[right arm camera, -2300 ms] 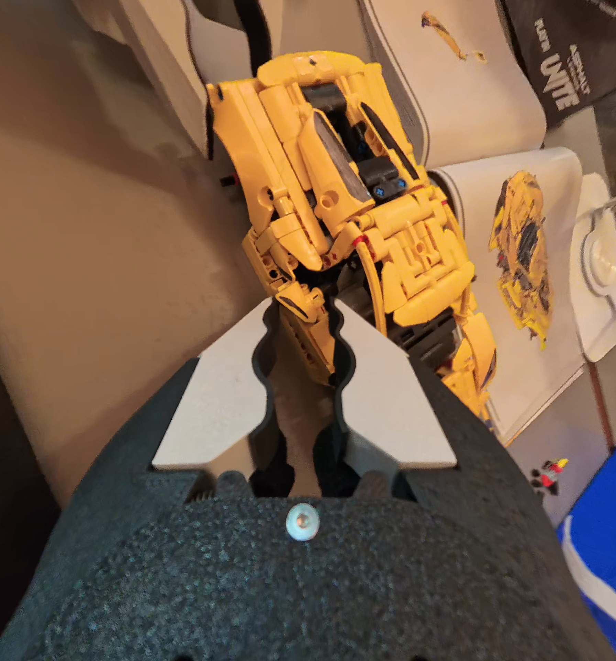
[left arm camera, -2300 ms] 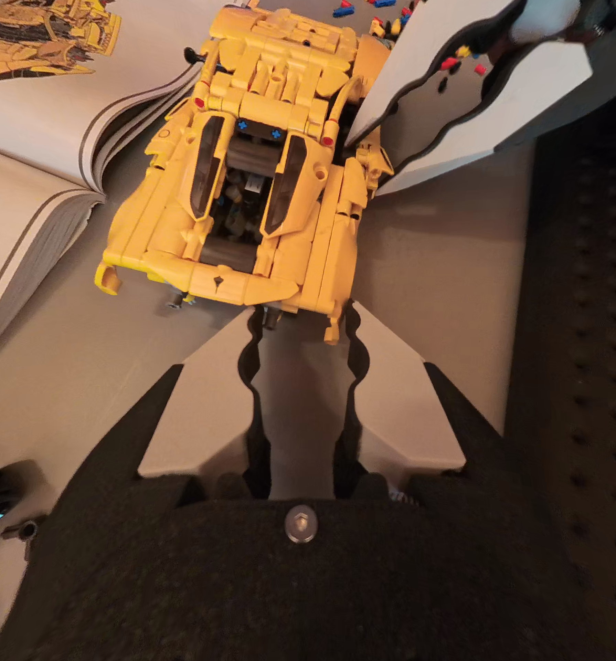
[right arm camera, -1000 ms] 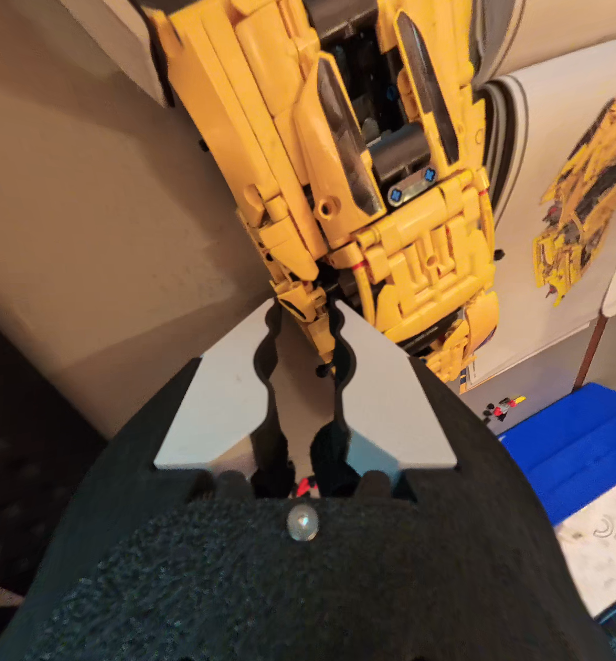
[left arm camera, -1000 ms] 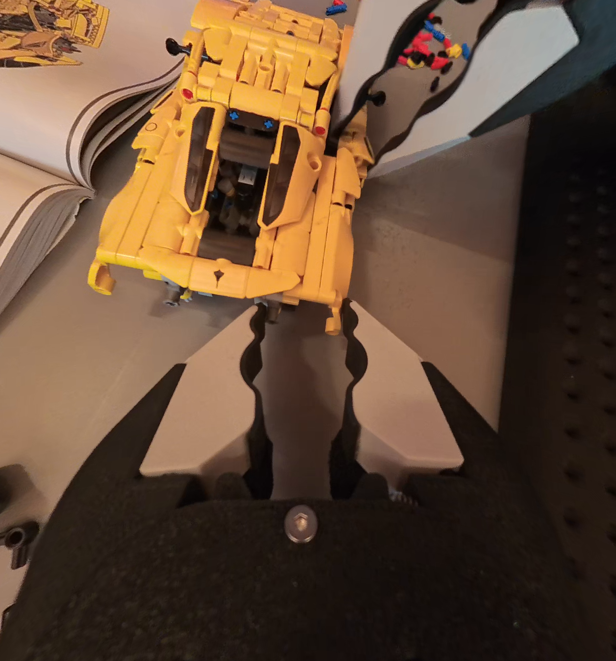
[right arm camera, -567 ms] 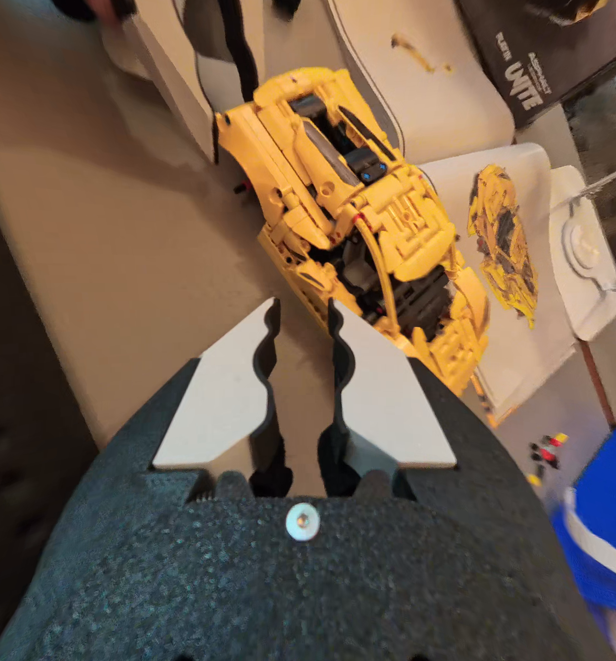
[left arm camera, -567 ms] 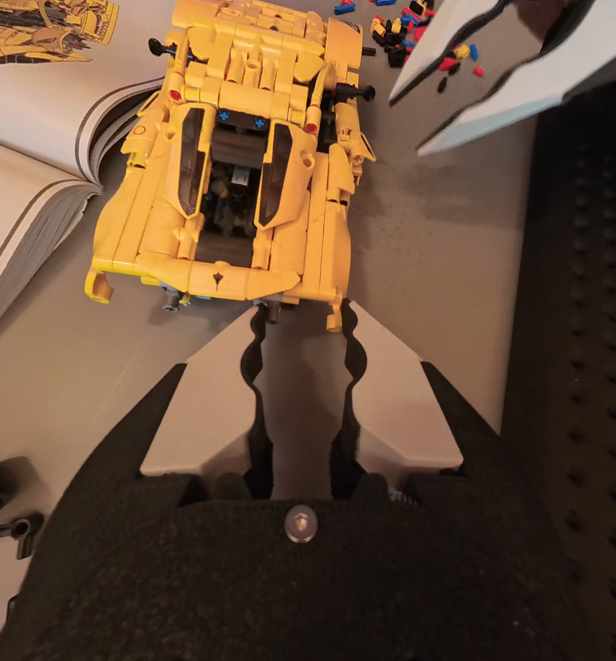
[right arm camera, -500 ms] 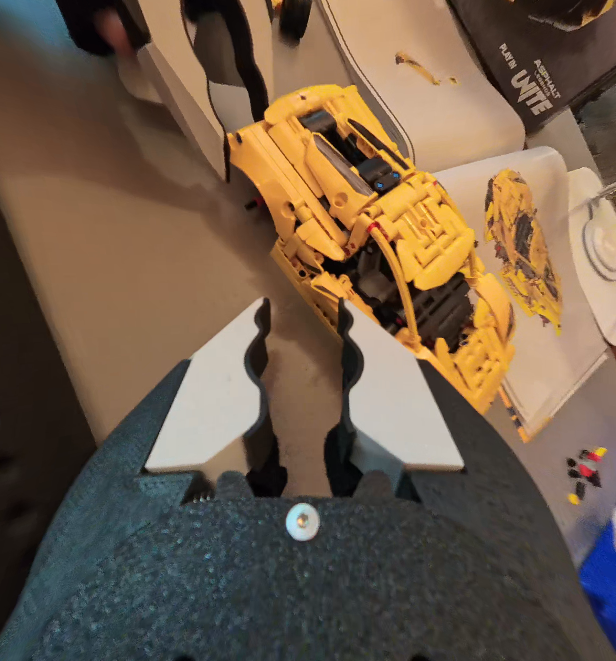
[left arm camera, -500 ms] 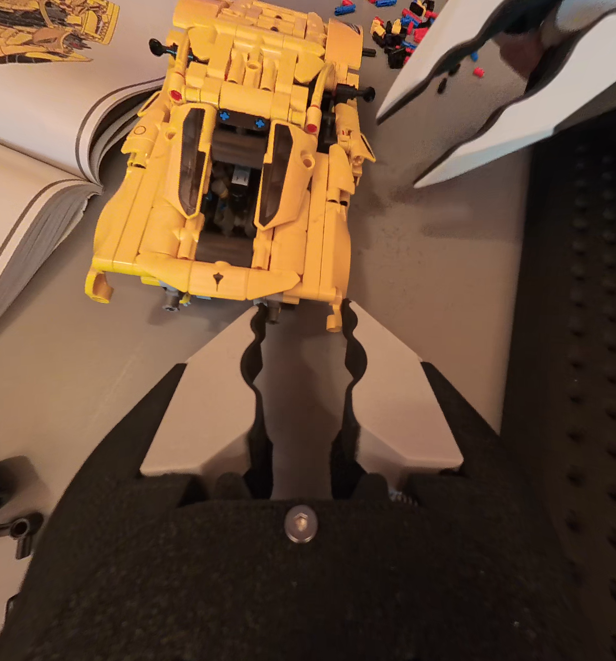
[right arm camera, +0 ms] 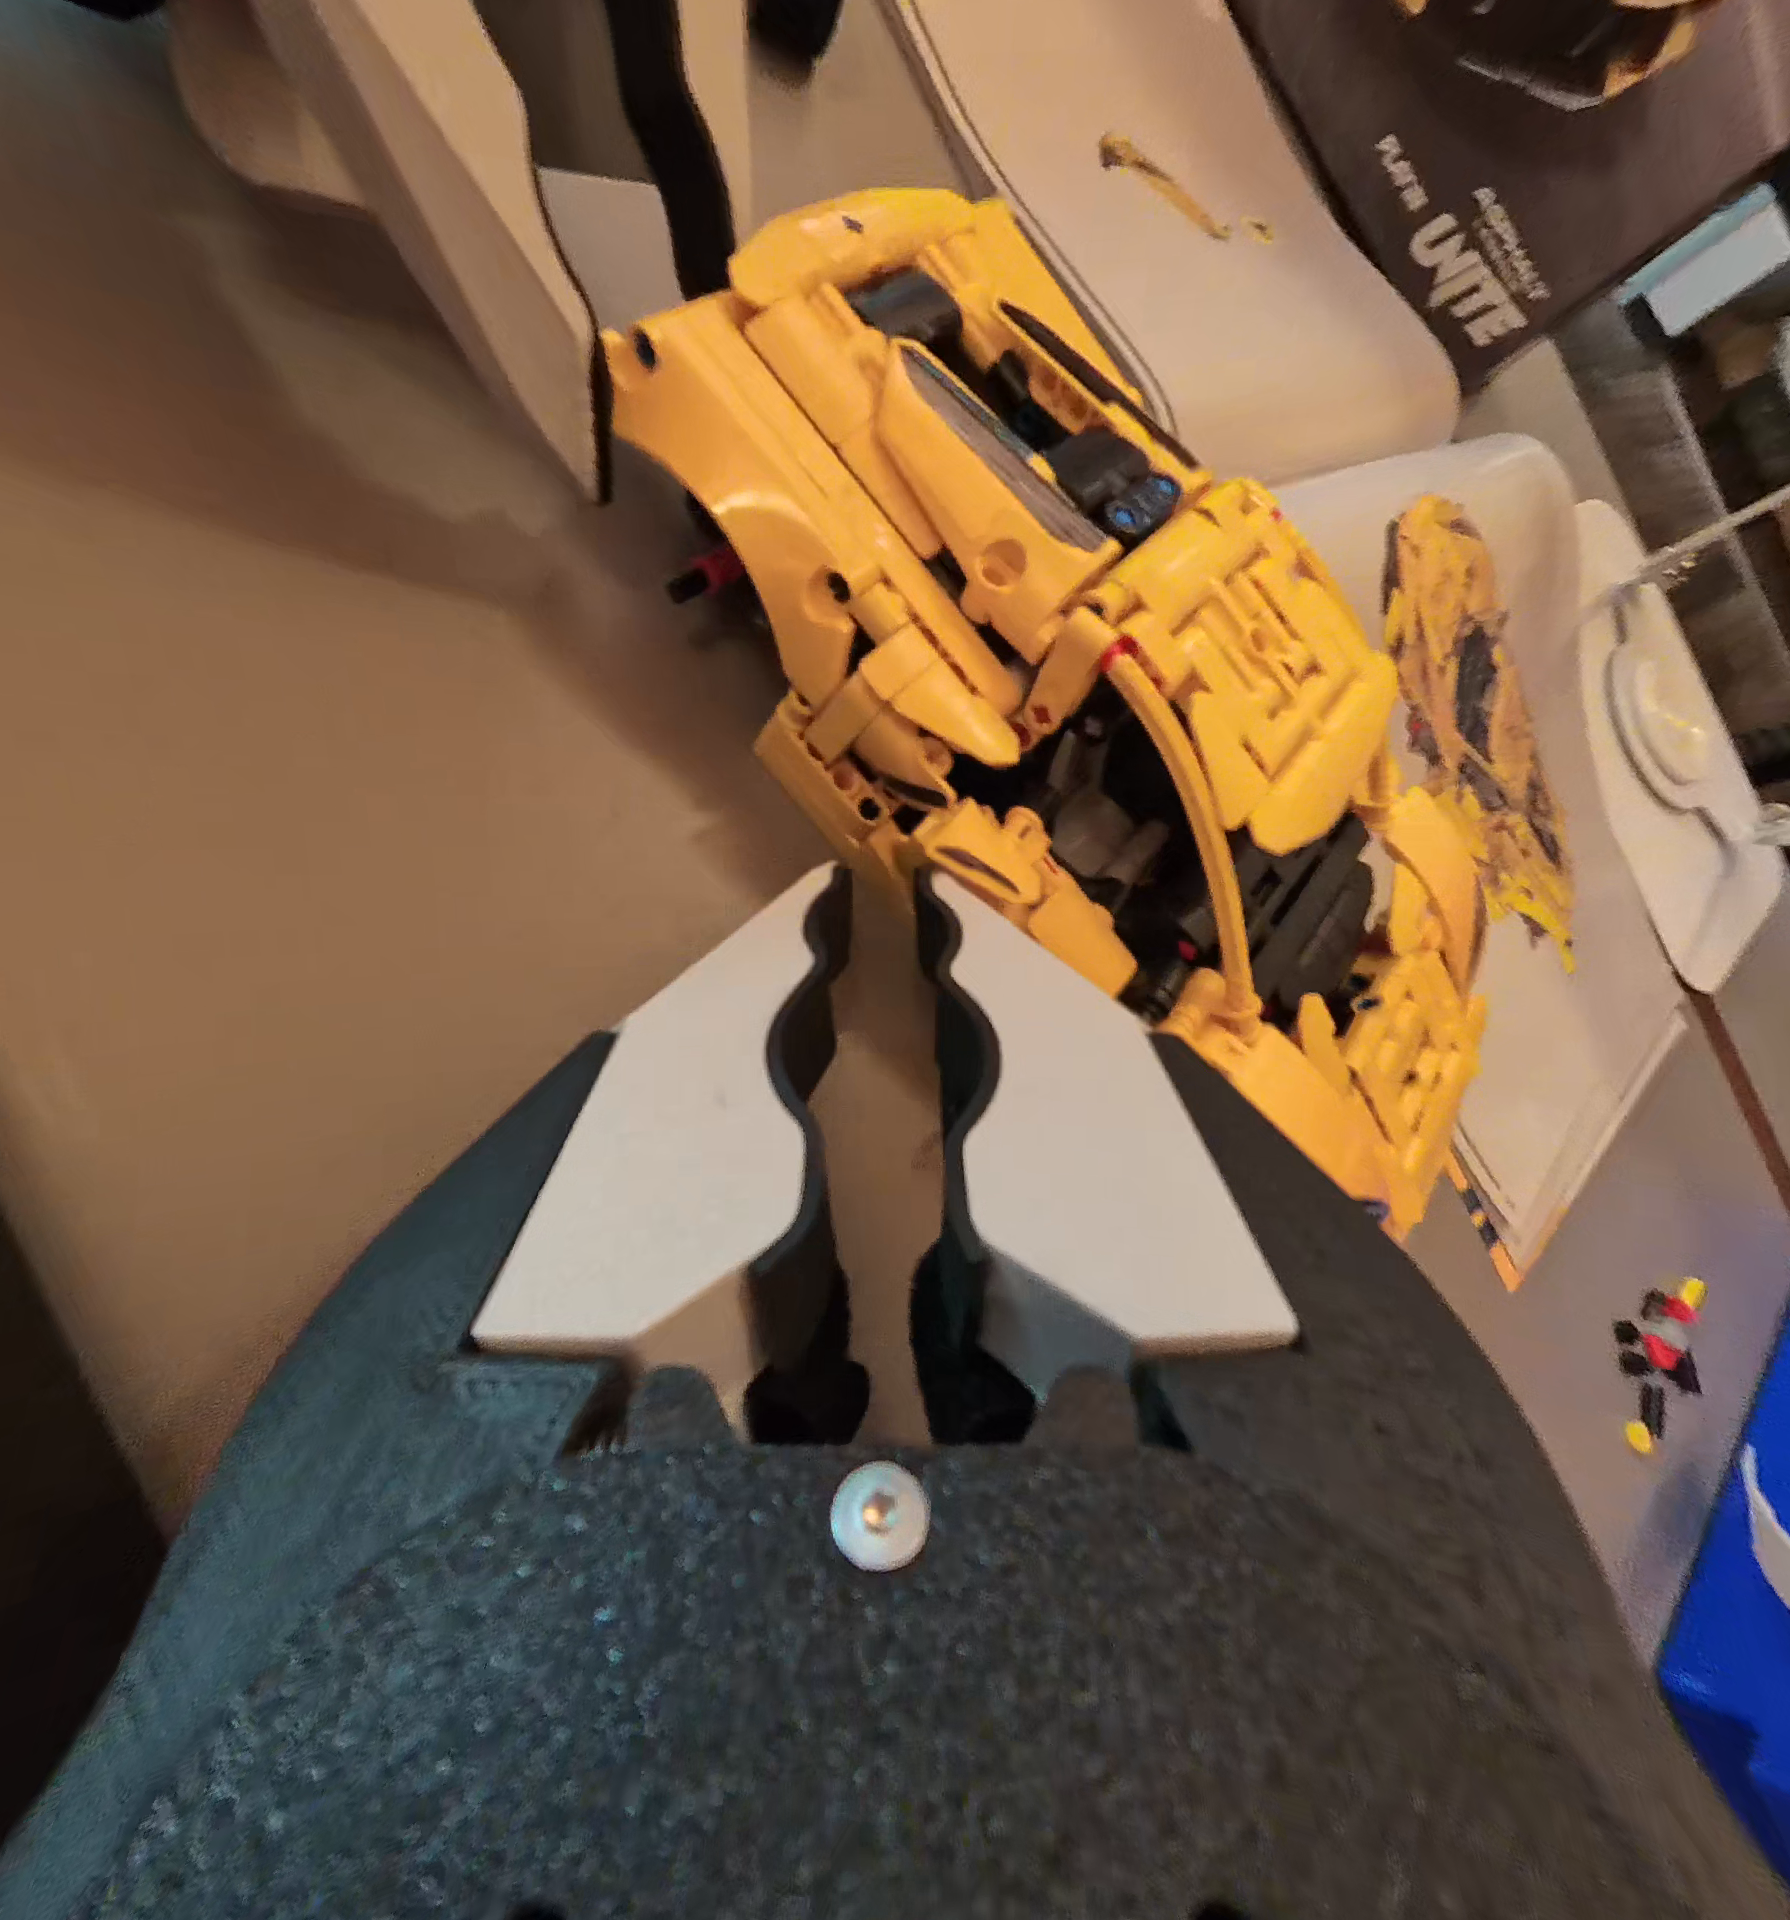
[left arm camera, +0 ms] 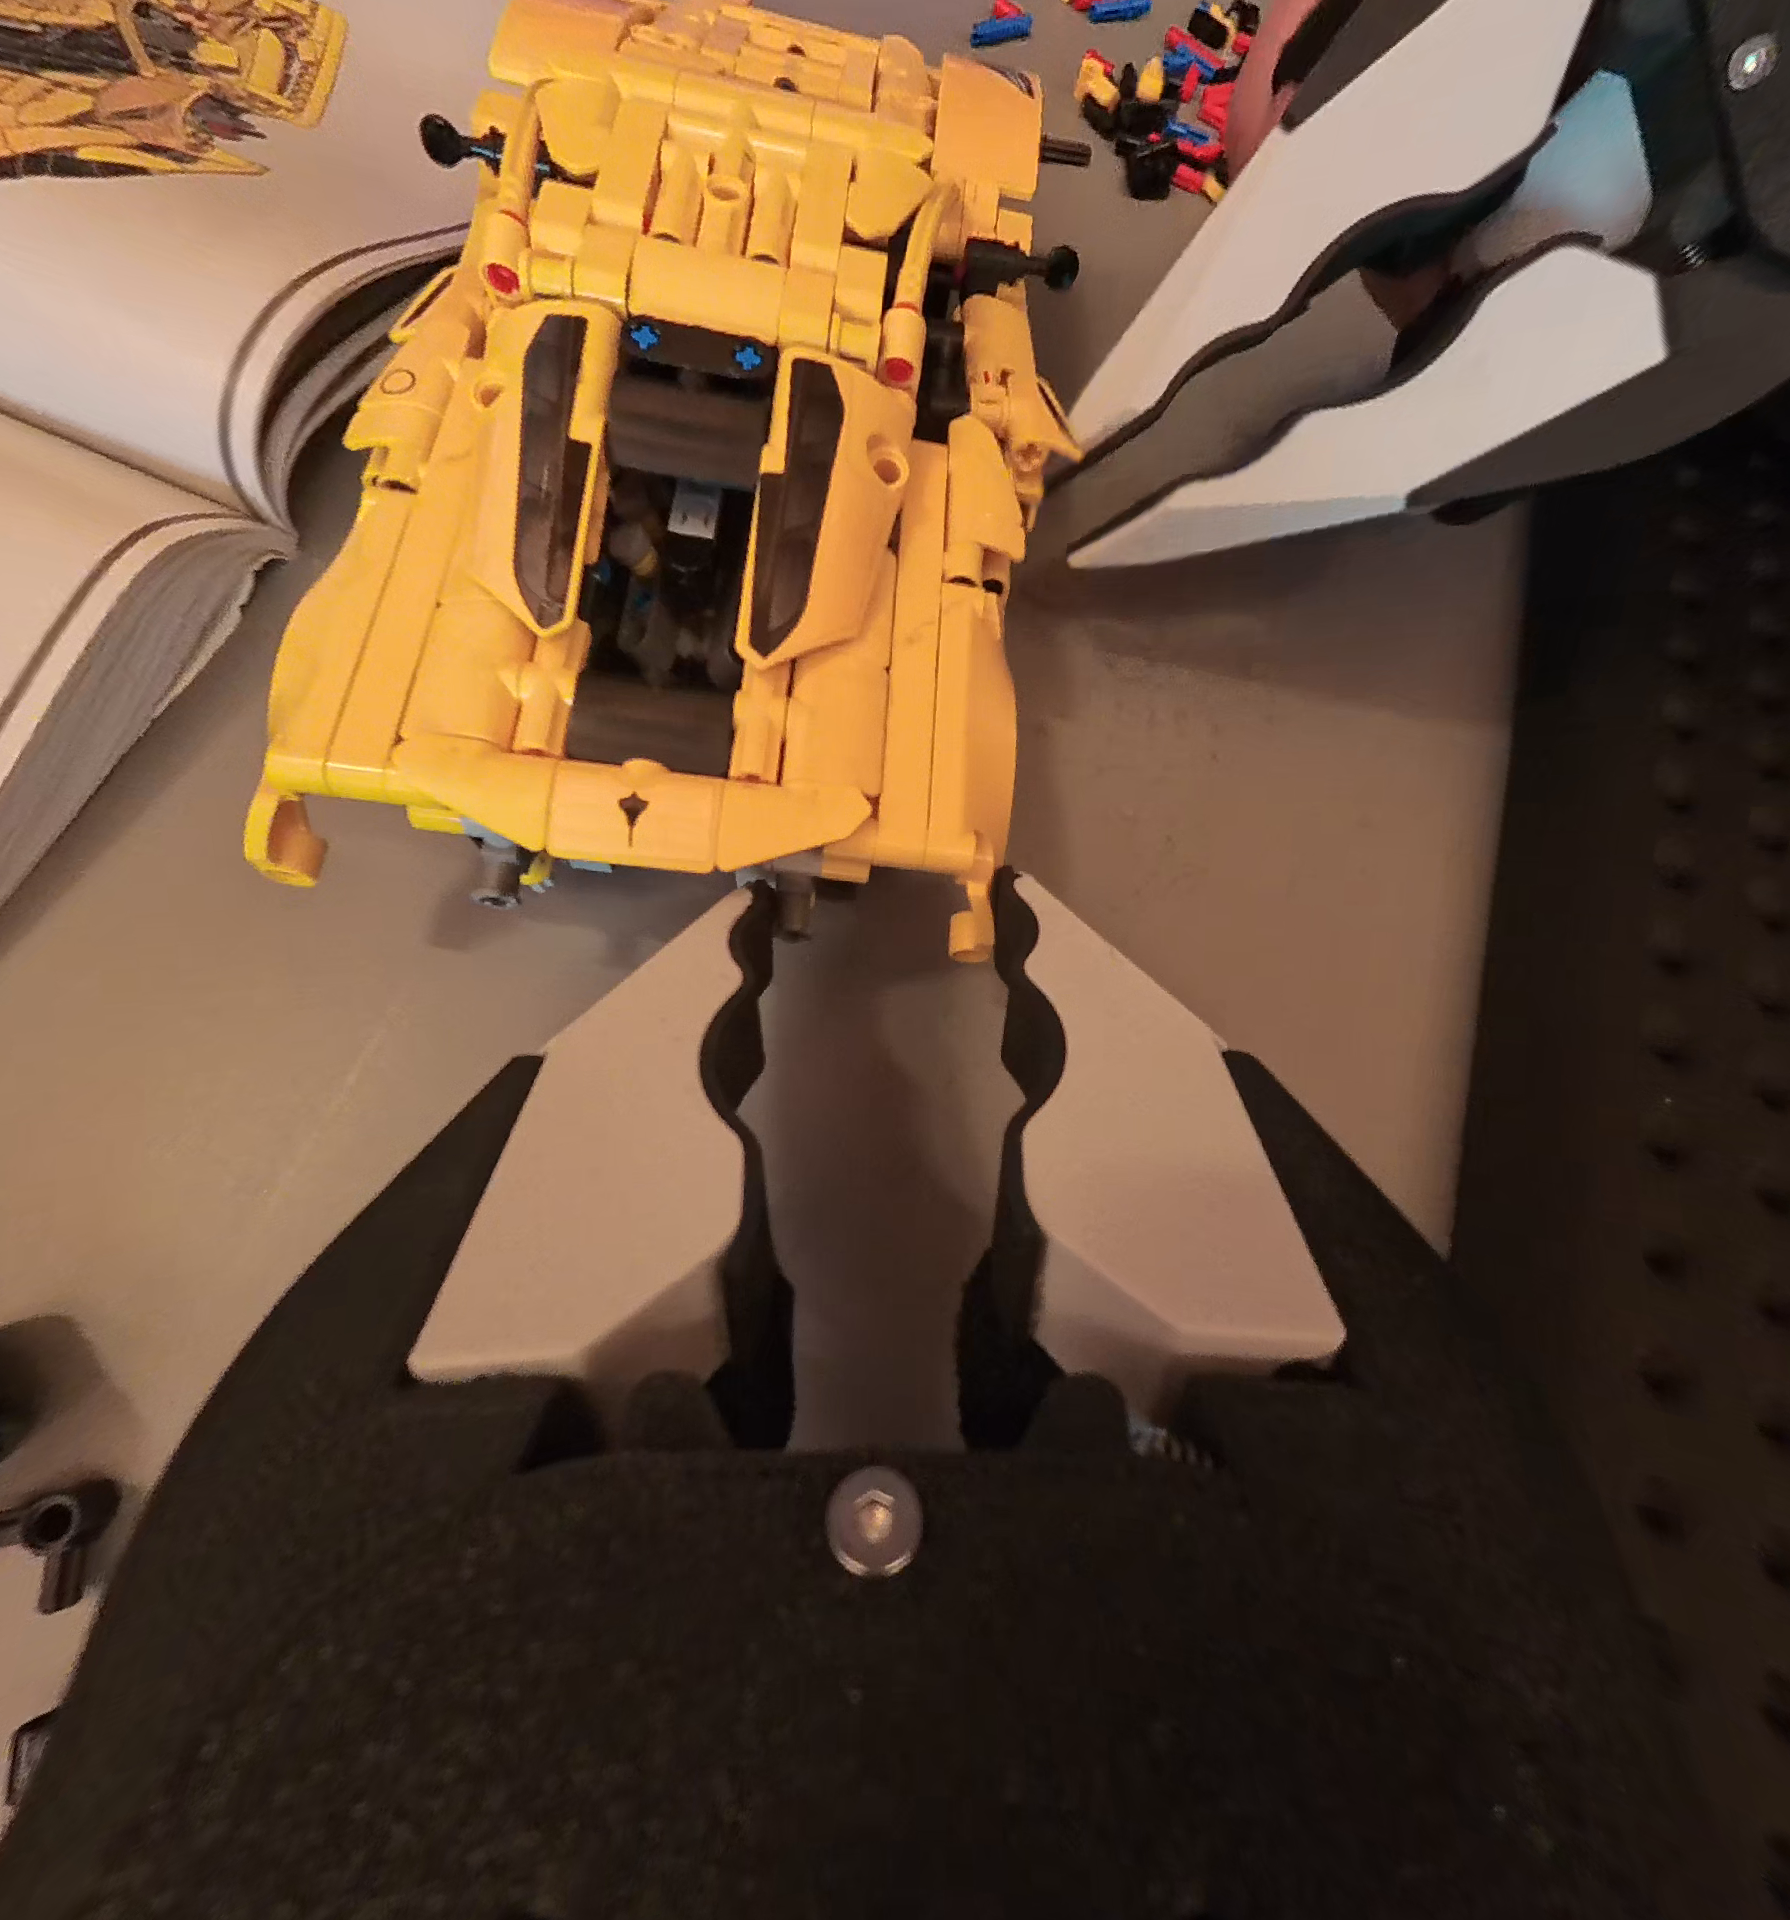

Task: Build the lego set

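The yellow lego car (left arm camera: 455, 675) stands on the grey table with its front toward my left gripper (left arm camera: 875, 899). That gripper is open. Its tips flank a grey pin and a yellow hook at the car's front edge. My right gripper (right arm camera: 880, 878) has its jaws almost together, pinched on the lower yellow side beam of the car (right arm camera: 974, 499). In the left wrist view the right gripper (left arm camera: 1073, 520) comes in from the upper right and meets the car's right side. A finger (right arm camera: 455, 260) of the left gripper shows at the car's front in the right wrist view.
An open instruction book (left arm camera: 91, 312) lies along the car's left side. Small loose pieces (left arm camera: 1171, 94) lie behind the car, with more (right arm camera: 1655, 1340) near a blue bin (right arm camera: 1784, 1558). A black connector (left arm camera: 44, 1538) lies at the lower left. A dark perforated mat (left arm camera: 1701, 1143) borders the table on the right. The tips of one gripper are about 9 centimeters away from the tips of the other.
My right gripper let go of the car's side, pulled back and opened. It has now returned to the side beam with its jaws narrowed. The left gripper and the car have hardly moved.
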A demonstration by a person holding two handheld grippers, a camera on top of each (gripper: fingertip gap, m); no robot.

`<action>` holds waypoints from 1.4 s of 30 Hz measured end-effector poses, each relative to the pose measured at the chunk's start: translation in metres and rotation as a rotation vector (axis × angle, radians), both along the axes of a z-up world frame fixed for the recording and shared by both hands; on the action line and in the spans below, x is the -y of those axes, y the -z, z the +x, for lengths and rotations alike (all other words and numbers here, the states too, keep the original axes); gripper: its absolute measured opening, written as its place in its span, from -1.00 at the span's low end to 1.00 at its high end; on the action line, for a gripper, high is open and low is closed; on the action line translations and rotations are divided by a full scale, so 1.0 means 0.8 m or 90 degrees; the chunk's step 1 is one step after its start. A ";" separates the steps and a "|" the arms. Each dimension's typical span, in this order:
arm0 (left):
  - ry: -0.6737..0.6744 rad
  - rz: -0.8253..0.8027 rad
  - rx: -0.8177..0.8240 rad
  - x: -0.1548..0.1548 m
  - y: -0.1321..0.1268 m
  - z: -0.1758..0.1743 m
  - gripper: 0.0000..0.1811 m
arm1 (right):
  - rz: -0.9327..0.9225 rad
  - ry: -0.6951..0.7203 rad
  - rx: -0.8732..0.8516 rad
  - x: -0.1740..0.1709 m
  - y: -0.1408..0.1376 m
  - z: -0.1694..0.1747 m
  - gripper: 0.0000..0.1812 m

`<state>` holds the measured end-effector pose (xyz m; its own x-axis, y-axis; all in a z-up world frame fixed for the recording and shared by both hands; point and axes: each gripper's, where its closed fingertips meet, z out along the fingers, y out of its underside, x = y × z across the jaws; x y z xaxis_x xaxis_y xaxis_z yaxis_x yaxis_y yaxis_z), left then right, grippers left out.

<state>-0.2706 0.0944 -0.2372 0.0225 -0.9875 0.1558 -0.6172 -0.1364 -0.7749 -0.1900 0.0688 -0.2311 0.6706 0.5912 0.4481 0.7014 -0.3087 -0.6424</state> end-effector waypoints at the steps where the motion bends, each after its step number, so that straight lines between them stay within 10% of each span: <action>1: -0.002 -0.001 0.000 -0.001 0.000 0.000 -0.53 | 0.004 0.013 0.000 -0.002 0.001 0.005 -0.87; 14: 0.003 -0.009 -0.004 -0.001 0.000 -0.004 -0.54 | -0.036 -0.097 -0.013 0.009 -0.028 0.010 -0.44; 24: 0.011 -0.008 -0.003 0.000 0.000 -0.005 -0.54 | -0.066 -0.207 0.247 -0.033 0.007 0.015 -0.70; 29: 0.014 -0.013 0.000 0.002 0.000 -0.003 -0.54 | -0.138 -0.117 0.087 -0.034 -0.003 0.022 -0.70; 42: 0.011 -0.013 -0.002 0.003 0.000 -0.002 -0.54 | -0.164 -0.139 0.237 -0.028 0.005 0.021 -0.70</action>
<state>-0.2724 0.0922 -0.2374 0.0067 -0.9843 0.1765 -0.6221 -0.1423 -0.7699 -0.1731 0.0914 -0.2353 0.3410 0.8232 0.4539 0.9345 -0.2446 -0.2585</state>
